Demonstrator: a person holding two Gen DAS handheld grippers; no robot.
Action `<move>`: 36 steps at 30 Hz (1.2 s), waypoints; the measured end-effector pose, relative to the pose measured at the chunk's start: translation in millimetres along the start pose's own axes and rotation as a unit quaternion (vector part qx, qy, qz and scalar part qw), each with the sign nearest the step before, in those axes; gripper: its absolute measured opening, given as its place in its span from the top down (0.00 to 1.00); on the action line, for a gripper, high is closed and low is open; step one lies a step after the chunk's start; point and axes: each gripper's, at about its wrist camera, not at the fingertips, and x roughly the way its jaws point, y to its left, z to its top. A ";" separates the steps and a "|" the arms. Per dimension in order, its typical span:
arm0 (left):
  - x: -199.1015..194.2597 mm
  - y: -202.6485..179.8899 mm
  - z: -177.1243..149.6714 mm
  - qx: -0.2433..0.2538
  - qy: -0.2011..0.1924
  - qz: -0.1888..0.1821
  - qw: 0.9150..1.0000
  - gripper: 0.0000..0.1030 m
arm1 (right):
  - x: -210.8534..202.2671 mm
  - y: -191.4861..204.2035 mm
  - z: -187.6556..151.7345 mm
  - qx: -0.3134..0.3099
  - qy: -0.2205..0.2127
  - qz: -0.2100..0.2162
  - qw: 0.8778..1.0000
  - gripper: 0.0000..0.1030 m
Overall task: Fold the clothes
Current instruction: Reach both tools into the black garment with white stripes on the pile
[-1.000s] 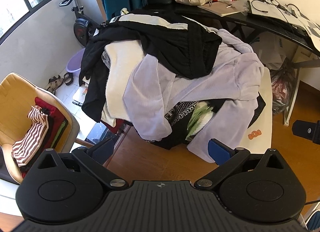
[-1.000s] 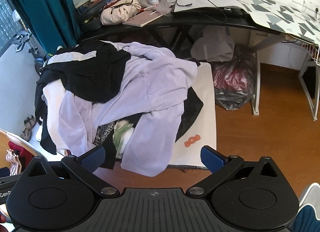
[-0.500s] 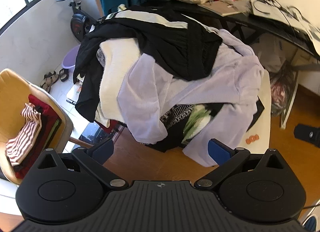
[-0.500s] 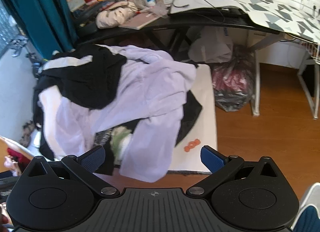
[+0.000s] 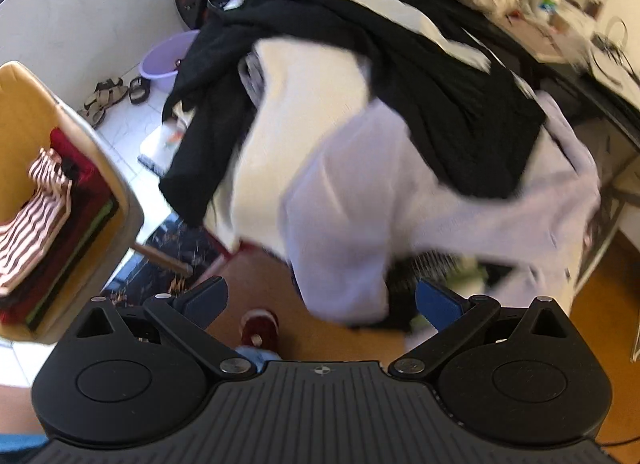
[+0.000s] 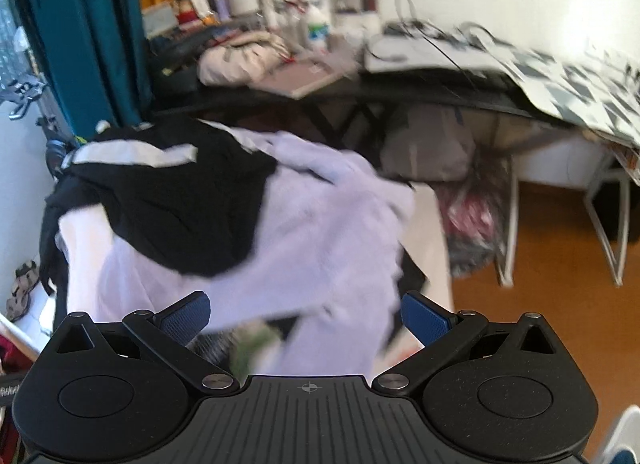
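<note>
A heap of unfolded clothes lies on a small table. On top is a black garment with white stripes [image 5: 440, 104] [image 6: 172, 200]. Under it are a lilac sweater [image 5: 360, 232] [image 6: 320, 248] and a cream garment [image 5: 288, 124]. My left gripper [image 5: 320, 300] is open and empty, just in front of the lilac sweater's hanging sleeve. My right gripper [image 6: 304, 314] is open and empty, close above the front of the lilac sweater. Both views are motion-blurred.
A yellow chair [image 5: 60, 136] at left holds folded clothes, with a red-and-white striped one [image 5: 36, 216] on top. A cluttered black desk [image 6: 400, 84] stands behind the heap. A purple basin [image 5: 168, 56] and sandals [image 5: 104, 96] are on the tiled floor. A bin bag [image 6: 476, 224] sits under the desk.
Both grippers have moved forward and closer to the clothes heap, which now fills more of each view. Their jaws have stayed open.
</note>
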 end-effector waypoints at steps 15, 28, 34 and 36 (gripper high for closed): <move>110.6 126.5 209.9 0.037 -0.026 0.006 0.999 0.01 | 149.8 205.0 95.7 -0.028 -0.058 -0.077 0.995 0.01; 166.1 116.8 249.3 0.103 0.017 0.017 0.994 0.01 | 240.7 222.2 76.3 -0.076 -0.015 -0.104 0.992 0.04; 147.0 132.6 275.8 0.109 -0.053 0.012 0.992 0.01 | 270.1 261.8 98.5 -0.182 -0.034 -0.070 0.980 0.01; 141.4 134.9 283.9 0.115 -0.070 0.008 0.991 0.01 | 282.8 271.8 107.7 -0.187 -0.030 -0.057 0.980 0.01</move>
